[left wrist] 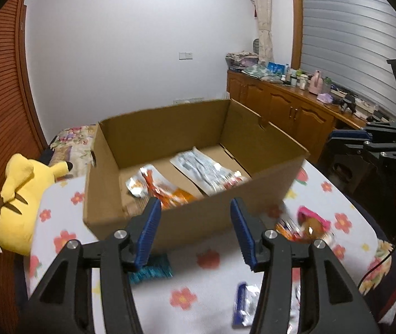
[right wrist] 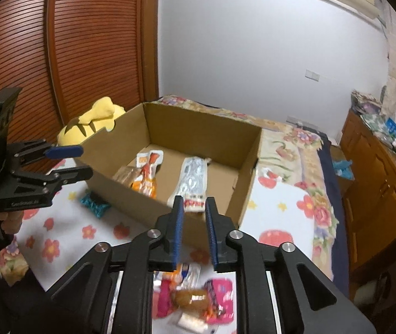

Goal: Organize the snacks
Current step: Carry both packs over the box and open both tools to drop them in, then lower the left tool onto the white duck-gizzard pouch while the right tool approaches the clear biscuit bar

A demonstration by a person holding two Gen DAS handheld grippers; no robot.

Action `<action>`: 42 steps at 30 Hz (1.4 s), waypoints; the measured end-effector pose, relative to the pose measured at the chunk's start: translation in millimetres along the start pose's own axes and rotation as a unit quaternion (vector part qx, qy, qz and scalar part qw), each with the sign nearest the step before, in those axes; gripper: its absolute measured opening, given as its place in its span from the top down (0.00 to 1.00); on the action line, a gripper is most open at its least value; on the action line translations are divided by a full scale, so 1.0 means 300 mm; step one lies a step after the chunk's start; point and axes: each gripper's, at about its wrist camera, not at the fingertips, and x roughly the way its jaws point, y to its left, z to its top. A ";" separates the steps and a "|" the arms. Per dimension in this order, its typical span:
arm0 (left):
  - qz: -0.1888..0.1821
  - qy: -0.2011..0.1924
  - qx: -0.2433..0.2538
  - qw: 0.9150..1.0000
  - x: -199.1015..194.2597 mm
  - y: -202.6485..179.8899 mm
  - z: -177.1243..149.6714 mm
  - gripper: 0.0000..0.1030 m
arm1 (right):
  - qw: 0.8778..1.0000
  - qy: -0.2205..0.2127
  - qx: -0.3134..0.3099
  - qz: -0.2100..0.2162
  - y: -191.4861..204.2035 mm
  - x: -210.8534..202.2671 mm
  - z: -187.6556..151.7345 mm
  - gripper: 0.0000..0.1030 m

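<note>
The bed [left wrist: 70,222] (floral cover) carries the cardboard box [left wrist: 198,217], plush toy [left wrist: 20,194] and loose snack packets [right wrist: 195,300].

I'm getting even, soft indoor light; fisheye is bending the edges, dark vignette is cropping corners, and near snacks are smearing.

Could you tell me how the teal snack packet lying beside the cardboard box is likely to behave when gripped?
The teal packet looks small and crinkly, so probably light and floppy. It lies flat on the soft floral sheet, so fingers may sink in or snag fabric. Its film wrapper may slip.
</note>
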 end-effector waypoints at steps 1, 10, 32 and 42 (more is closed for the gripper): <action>-0.003 0.003 0.000 1.000 -0.009 -0.011 -0.024 0.50 | 1.000 0.001 0.002 -0.002 0.003 -0.011 -0.019 0.79; -0.016 0.029 -0.010 0.999 -0.048 -0.091 -0.185 0.50 | 0.999 0.015 0.032 -0.006 0.013 -0.075 -0.207 0.64; -0.070 0.082 0.008 0.994 -0.055 -0.285 -0.397 0.57 | 0.997 0.071 0.037 0.014 0.042 0.047 -0.483 0.59; -0.090 0.095 0.042 0.990 -0.005 -0.360 -0.401 0.70 | 0.995 0.082 0.045 0.016 0.000 0.108 -0.509 0.59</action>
